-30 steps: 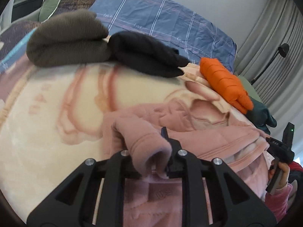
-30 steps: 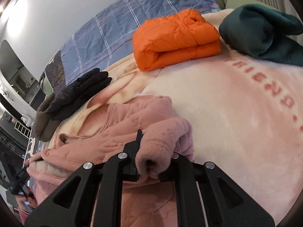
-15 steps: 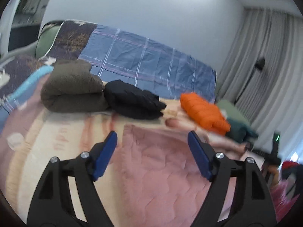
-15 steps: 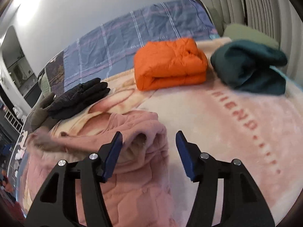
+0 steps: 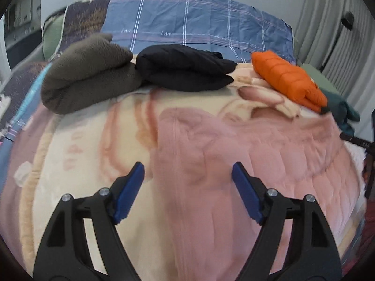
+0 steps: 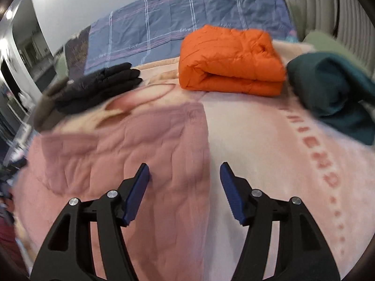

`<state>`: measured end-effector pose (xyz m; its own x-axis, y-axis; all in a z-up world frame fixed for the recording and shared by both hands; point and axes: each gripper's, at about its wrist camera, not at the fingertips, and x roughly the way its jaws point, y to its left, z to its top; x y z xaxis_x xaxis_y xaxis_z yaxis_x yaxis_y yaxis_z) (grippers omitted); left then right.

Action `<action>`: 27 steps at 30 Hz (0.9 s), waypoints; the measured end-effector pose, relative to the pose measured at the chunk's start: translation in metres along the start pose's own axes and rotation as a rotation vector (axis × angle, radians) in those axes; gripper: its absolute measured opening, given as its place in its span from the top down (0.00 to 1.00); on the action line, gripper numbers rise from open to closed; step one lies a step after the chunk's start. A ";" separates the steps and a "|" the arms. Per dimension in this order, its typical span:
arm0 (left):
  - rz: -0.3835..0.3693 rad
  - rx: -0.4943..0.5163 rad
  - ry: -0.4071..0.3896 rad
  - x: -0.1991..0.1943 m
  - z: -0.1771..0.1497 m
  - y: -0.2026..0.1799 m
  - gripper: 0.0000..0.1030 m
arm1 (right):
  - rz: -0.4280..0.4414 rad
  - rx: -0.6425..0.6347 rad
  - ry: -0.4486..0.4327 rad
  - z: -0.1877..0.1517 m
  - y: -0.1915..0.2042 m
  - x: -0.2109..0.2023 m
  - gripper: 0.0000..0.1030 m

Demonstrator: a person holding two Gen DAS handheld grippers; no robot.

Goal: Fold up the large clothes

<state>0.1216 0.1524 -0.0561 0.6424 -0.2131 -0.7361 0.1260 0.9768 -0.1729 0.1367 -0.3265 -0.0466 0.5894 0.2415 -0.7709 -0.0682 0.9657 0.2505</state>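
Observation:
A pink quilted garment [image 5: 234,164] lies spread flat on the bed's pale pink blanket [image 5: 77,154]; it also shows in the right wrist view [image 6: 140,154]. My left gripper [image 5: 187,187] is open and empty, above the garment's left part. My right gripper [image 6: 185,187] is open and empty, above the garment's right edge, with its right finger over the blanket [image 6: 281,164].
Folded clothes line the far side of the bed: a brown fleece [image 5: 86,79], a black jacket [image 5: 185,70], an orange puffer jacket [image 6: 229,61] and a dark teal garment [image 6: 335,93]. A blue plaid cover [image 5: 194,25] lies behind them. Curtains hang at the right.
One second ago both grippers were shut on bunched parts of the pink garment. Both have let go and opened, and the garment now lies flat.

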 end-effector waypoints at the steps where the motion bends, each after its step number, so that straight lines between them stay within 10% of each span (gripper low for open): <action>1: -0.023 -0.027 0.010 0.009 0.008 0.005 0.26 | 0.024 0.026 0.011 0.008 -0.006 0.007 0.39; 4: -0.065 -0.068 0.017 0.024 0.019 0.009 0.77 | 0.074 0.052 0.028 0.024 -0.010 0.025 0.43; 5: -0.081 -0.083 0.013 0.026 0.022 0.010 0.87 | 0.089 0.049 0.030 0.026 -0.008 0.027 0.72; 7: -0.090 -0.092 -0.058 0.012 0.026 0.008 0.88 | 0.055 0.038 0.014 0.030 -0.004 0.025 0.91; 11: -0.052 -0.075 -0.173 -0.017 0.035 0.008 0.88 | 0.068 0.085 -0.132 0.041 -0.014 -0.010 0.93; 18: 0.083 -0.082 0.026 0.067 0.011 0.021 0.84 | -0.156 -0.010 -0.012 0.027 -0.014 0.062 0.92; 27: 0.128 -0.074 -0.112 0.006 0.014 0.018 0.64 | -0.186 0.043 -0.142 0.030 -0.015 0.010 0.59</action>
<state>0.1383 0.1689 -0.0542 0.7304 -0.0798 -0.6784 -0.0157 0.9909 -0.1335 0.1676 -0.3414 -0.0401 0.6963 0.0408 -0.7166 0.0848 0.9867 0.1385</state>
